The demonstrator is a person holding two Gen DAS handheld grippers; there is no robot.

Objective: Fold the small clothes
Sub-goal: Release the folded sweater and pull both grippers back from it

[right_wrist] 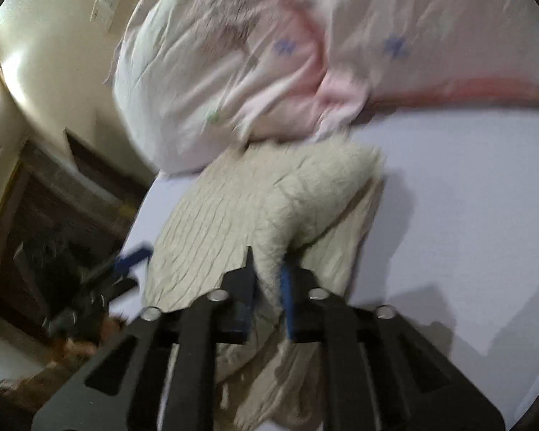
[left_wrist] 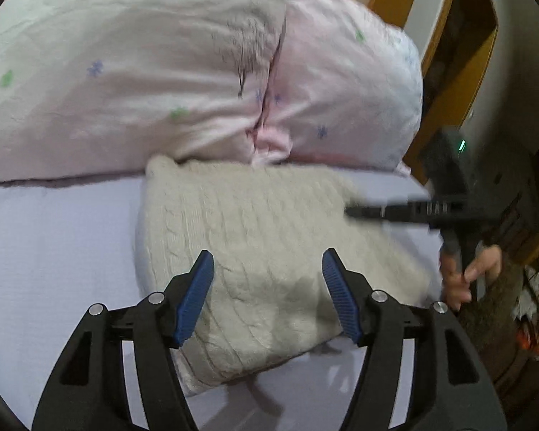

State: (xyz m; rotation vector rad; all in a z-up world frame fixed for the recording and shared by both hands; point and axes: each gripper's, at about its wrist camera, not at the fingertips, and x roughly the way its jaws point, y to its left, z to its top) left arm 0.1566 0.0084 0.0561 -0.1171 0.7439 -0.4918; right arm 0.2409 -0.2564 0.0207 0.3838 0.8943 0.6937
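Note:
A cream cable-knit sweater [left_wrist: 262, 237] lies on the pale lilac bed sheet [left_wrist: 54, 251]. My left gripper [left_wrist: 267, 280] is open, its blue pads over the sweater's near part, holding nothing. My right gripper [right_wrist: 267, 273] is shut on a bunched fold of the sweater [right_wrist: 298, 194] and lifts it above the flat part. The right gripper also shows in the left wrist view [left_wrist: 352, 212], at the sweater's right edge, blurred. The left gripper shows in the right wrist view [right_wrist: 133, 255] at the sweater's left edge.
A big pink duvet [left_wrist: 161, 72] with small flower prints is piled behind the sweater and touches its far edge. A wooden bed frame [left_wrist: 460, 82] and dark furniture stand to the right. The bed's edge [right_wrist: 140, 215] drops off to the floor at left.

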